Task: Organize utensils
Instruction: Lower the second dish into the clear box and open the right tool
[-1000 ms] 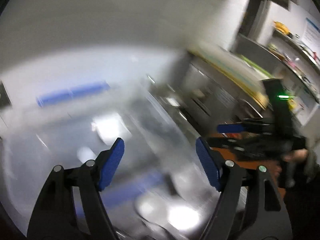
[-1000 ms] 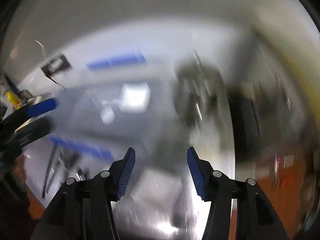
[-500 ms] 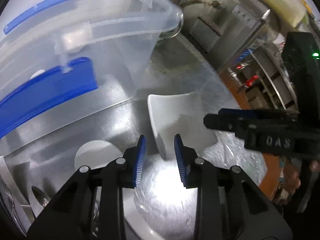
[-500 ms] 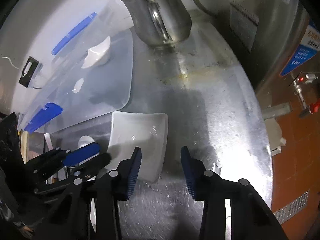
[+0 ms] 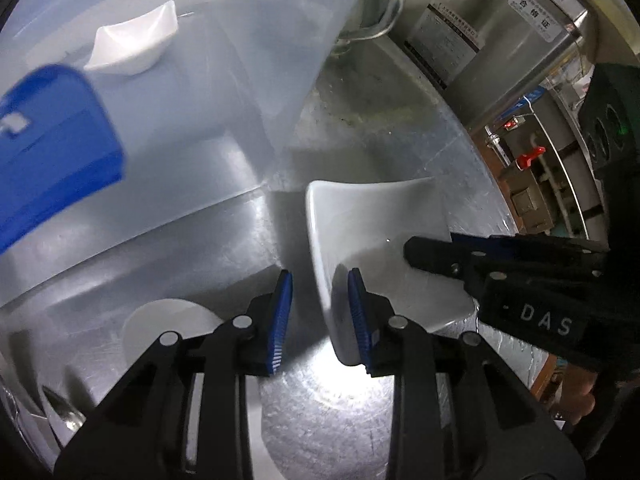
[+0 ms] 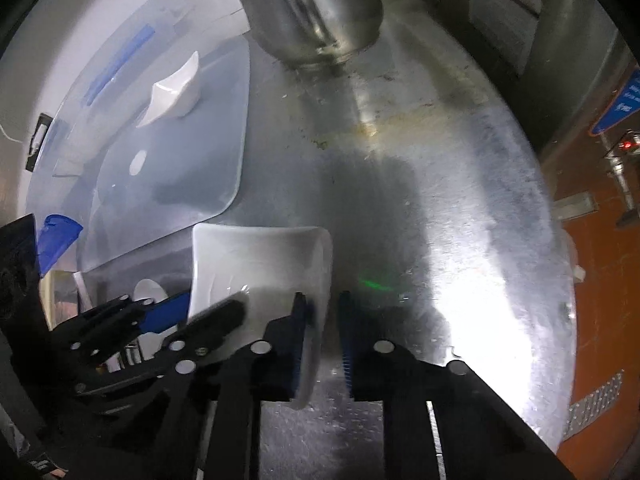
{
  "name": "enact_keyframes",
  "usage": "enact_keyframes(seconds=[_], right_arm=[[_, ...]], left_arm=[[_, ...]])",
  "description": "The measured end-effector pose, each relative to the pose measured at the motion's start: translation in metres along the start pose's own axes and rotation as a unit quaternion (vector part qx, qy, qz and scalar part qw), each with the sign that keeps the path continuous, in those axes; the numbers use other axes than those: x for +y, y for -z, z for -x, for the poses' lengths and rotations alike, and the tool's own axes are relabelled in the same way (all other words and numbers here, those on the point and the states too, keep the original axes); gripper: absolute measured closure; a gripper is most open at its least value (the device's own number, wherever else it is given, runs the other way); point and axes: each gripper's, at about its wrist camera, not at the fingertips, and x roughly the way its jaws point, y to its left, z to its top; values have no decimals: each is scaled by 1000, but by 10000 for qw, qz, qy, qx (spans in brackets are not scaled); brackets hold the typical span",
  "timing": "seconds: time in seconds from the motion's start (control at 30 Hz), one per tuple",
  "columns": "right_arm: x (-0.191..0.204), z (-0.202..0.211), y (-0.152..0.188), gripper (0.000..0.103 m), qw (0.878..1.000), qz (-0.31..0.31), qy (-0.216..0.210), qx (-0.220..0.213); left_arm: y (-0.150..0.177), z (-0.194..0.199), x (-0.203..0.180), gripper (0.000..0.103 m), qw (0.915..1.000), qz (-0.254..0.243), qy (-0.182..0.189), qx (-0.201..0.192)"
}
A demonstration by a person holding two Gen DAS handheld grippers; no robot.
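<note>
"DAS" stands in white on the right tongs point(image 5: 412, 246).

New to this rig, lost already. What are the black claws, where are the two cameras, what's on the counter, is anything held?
No robot: a person holds one two-finger tool per hand, each carrying a fisheye camera looking along its fingers. The left wrist view shows the left tool; the right wrist view shows the right tool. On the steel counter lie a square white dish, a clear plastic bin holding a smaller white dish, and a steel kettle. Each tool straddles an opposite edge of the square dish, jaws open, not yet gripping.
</note>
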Motion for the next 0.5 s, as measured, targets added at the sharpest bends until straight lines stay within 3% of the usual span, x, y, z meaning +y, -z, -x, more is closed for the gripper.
enact_keyframes(seconds=[0.1, 0.3, 0.5], right_arm=[[2, -1, 1, 90, 10000, 35, 5, -21], [-4, 12, 11, 92, 9998, -133, 71, -133], [11, 94, 30, 95, 9952, 64, -52, -978]], left_arm=[[-2, -4, -5, 89, 10000, 9, 47, -35], [3, 6, -17, 93, 9998, -112, 107, -94], [2, 70, -44, 93, 9944, -520, 238, -884]])
